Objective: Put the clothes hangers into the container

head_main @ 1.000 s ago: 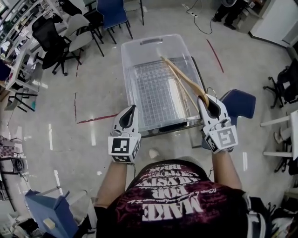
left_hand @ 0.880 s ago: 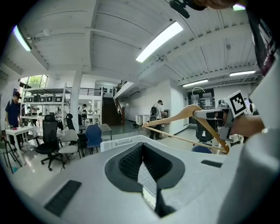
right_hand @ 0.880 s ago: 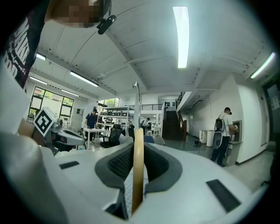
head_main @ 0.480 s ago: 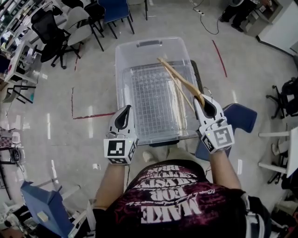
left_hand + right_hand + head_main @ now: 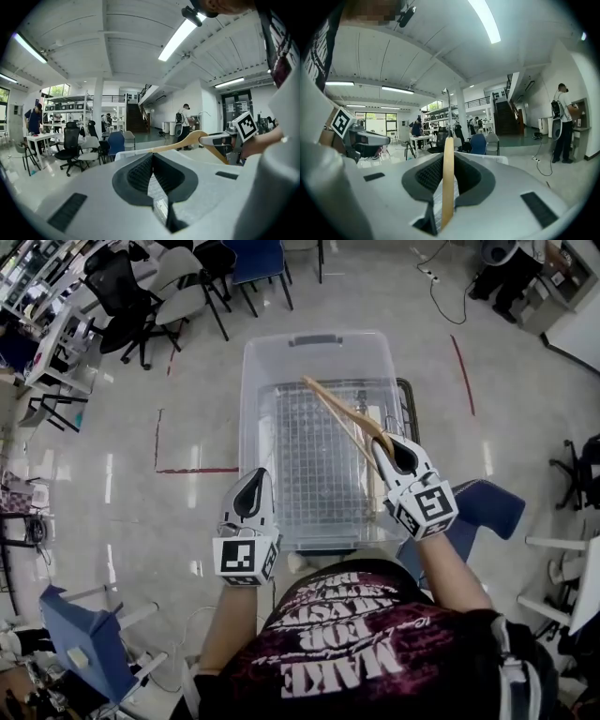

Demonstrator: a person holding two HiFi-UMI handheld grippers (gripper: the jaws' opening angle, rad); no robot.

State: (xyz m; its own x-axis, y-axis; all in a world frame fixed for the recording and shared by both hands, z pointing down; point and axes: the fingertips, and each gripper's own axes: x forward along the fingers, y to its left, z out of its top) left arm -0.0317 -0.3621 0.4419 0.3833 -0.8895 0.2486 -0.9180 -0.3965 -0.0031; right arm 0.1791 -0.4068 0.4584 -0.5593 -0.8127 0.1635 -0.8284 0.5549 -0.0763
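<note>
**Hanger held over the open box**

A light brown wooden clothes hanger [image 5: 342,418] is pinched near its neck by the jaws of the right gripper [image 5: 382,442]. In the right gripper view the wood [image 5: 448,178] is seen squeezed between the two dark pads. From those jaws the long side of the hanger points away and to the left, and its far end is seen over the big clear plastic container [image 5: 247,409]. So the drop spot lies in front of the right gripper and a little to the left, and this gripper is the nearer one.

The left gripper [image 5: 262,474] is held near the front edge of the container. Its jaws look pressed together at the tips, and nothing is held.

A wire grid is seen through the clear bottom (no other hangers can be made out inside). All around is shiny grey floor [image 5: 187,427], with office chairs [image 5: 141,296] well apart, so room is not a worry.
</note>
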